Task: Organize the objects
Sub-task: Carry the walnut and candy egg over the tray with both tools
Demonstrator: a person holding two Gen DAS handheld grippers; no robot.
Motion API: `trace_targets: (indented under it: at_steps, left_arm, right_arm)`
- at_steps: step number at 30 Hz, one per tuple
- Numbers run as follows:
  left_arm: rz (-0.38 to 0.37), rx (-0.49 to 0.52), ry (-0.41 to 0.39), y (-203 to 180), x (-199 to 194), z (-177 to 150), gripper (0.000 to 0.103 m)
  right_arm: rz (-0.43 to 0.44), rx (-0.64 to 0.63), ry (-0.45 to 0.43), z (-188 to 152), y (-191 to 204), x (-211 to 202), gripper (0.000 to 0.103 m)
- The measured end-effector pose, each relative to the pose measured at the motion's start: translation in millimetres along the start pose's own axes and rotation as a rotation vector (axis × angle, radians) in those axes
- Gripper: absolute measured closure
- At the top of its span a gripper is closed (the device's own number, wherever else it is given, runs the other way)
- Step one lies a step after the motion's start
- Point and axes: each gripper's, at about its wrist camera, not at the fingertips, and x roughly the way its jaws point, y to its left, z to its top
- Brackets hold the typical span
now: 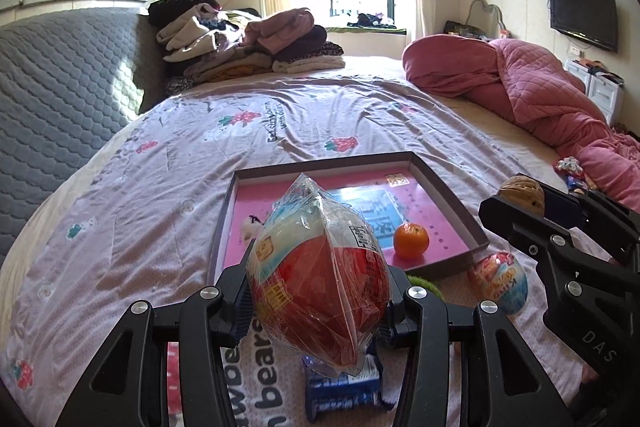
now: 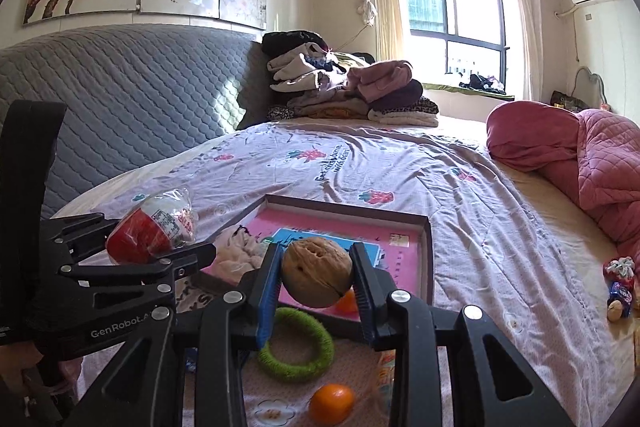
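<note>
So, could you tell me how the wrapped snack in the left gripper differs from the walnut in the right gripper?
The wrapped snack is red and glossy in clear plastic; the walnut is bare, tan and wrinkled. The snack bulges well past the left gripper, while the walnut sits compactly in the right gripper. Both are roundish, clamped and lifted above the bed.

Your wrapped snack pack (image 1: pixel 320 287) blocks part of the tray (image 1: pixel 440 183) floor, and the walnut (image 2: pixel 317 273) covers most of one orange (image 2: pixel 347 301). The blue packet (image 1: pixel 344 393) lies half under the pack, its print unreadable. The small wrapped bits (image 2: pixel 620 283) at the bed's edge are too small to identify.
</note>
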Motion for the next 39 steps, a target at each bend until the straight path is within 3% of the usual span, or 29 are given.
trace_targets:
  at_steps: [20, 39]
  left_arm:
    - [0.026, 0.047, 0.046, -9, 63, 44, 0.053]
    - [0.007, 0.062, 0.230, -16, 149, 45, 0.053]
  right_arm:
    - [-0.052, -0.016, 0.096, 25, -39, 56, 0.069]
    - [-0.053, -0.028, 0.271, 14, -65, 133, 0.069]
